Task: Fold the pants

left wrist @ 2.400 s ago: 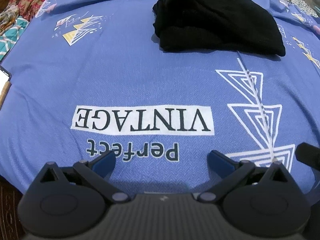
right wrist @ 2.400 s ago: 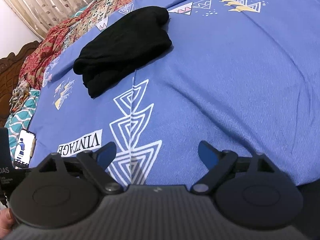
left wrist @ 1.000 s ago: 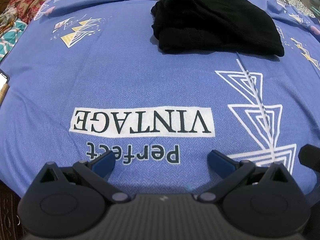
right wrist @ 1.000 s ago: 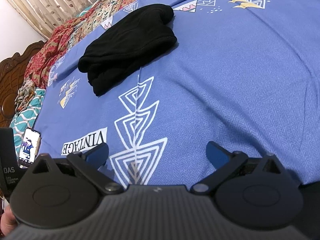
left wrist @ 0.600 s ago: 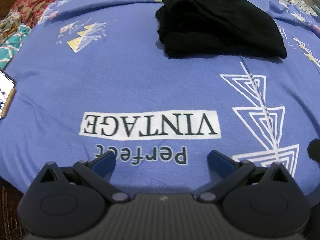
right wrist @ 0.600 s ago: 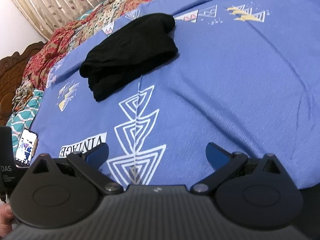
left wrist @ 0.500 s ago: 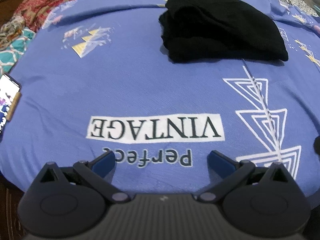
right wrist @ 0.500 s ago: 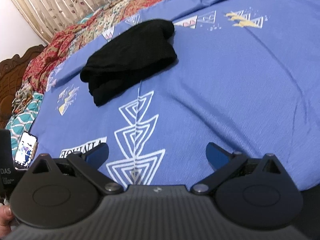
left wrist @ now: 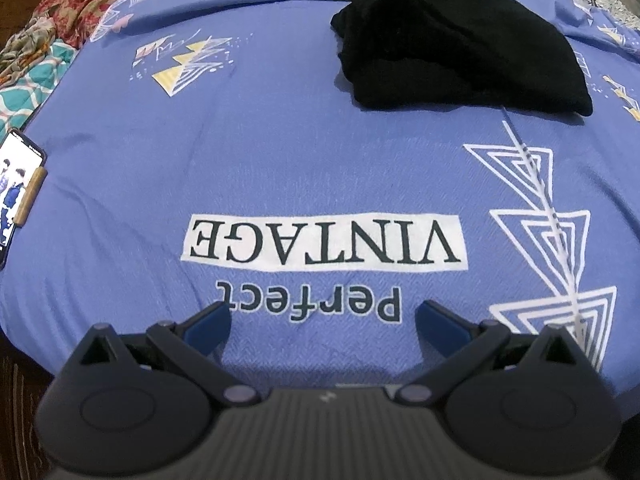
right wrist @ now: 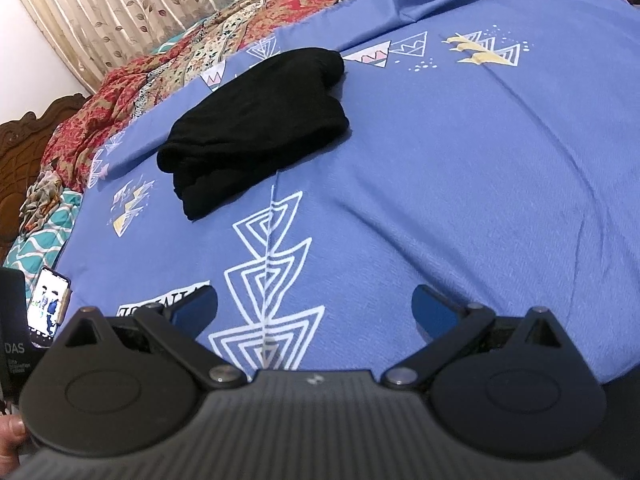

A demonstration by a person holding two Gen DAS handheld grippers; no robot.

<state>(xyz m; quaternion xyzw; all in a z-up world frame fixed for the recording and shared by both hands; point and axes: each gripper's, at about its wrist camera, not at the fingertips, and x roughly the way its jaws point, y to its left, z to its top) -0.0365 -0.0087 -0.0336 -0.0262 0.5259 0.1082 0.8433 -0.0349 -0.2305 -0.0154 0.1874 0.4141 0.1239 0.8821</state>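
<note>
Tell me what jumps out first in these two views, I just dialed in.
A black folded pants bundle lies on the far part of a blue printed bedsheet, whose big white "VINTAGE" print sits nearer the open left tool. A lit phone lies at the sheet's left edge; the right tool is open too.

Left wrist view: low over the bed's near edge, looking straight across the blue bedsheet (left wrist: 280,152), left tool (left wrist: 323,322) spread along the bottom.
Right wrist view: low too, angled leftward toward the curtain (right wrist: 120,4), right tool (right wrist: 315,304) at the bottom.
Shared: folded black pants (left wrist: 460,40) (right wrist: 256,128), phone (left wrist: 16,192) (right wrist: 48,304), sheet (right wrist: 460,152).
</note>
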